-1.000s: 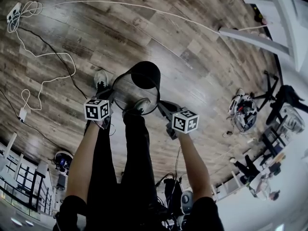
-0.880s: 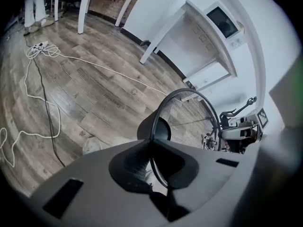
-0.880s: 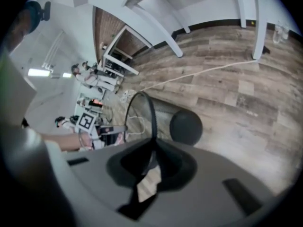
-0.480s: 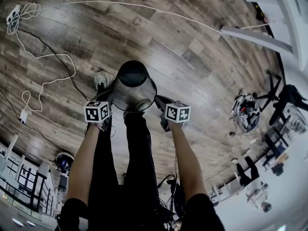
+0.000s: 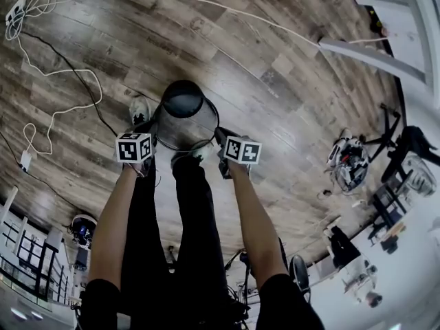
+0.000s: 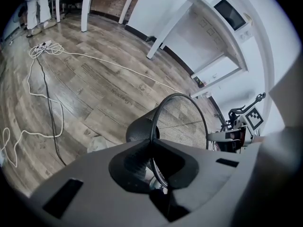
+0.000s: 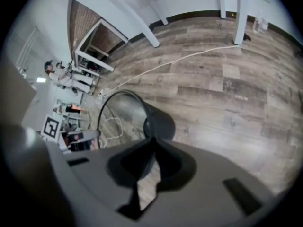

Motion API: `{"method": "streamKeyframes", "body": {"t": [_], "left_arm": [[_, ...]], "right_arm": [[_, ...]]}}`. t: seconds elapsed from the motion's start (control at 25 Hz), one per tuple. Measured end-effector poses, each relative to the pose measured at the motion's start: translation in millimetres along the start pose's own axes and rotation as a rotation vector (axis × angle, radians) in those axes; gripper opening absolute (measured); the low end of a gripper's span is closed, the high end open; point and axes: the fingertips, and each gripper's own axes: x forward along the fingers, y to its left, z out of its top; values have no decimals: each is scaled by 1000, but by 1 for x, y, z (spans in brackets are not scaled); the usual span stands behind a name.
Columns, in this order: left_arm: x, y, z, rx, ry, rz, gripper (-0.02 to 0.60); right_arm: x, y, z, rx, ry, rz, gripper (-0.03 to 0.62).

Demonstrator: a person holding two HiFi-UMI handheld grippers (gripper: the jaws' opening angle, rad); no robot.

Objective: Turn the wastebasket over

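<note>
Firmly, left tongs (image 6: 152, 144) and right tongs (image 7: 152, 142) pinch thin wire rim (image 6: 155, 116), round black mesh wastebasket (image 5: 184, 120).

floor (image 5: 289, 95): grey-brown wood planks; walls (image 6: 158, 4): white; white cable (image 6: 42, 50): trailing across floor

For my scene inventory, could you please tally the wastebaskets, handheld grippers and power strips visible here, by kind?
wastebasket: 1
grippers: 2 (left gripper, right gripper)
power strip: 1
Total: 4
</note>
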Motion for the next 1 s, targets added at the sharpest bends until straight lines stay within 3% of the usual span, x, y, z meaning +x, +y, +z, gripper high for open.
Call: {"method": "streamKeyframes", "body": {"t": [0.32,0.72,1.0], "left_arm": [[32,2,4,27,9,-19,51],[57,6,8,29,-1,-25,51],[69,18,5,24,-3,27,51]], "right_arm": [[15,-22,3,22,-28,-63,51],[30,-39,10,51,-70,-82,51],[42,-41,7,43,-76,-81,51]]}}
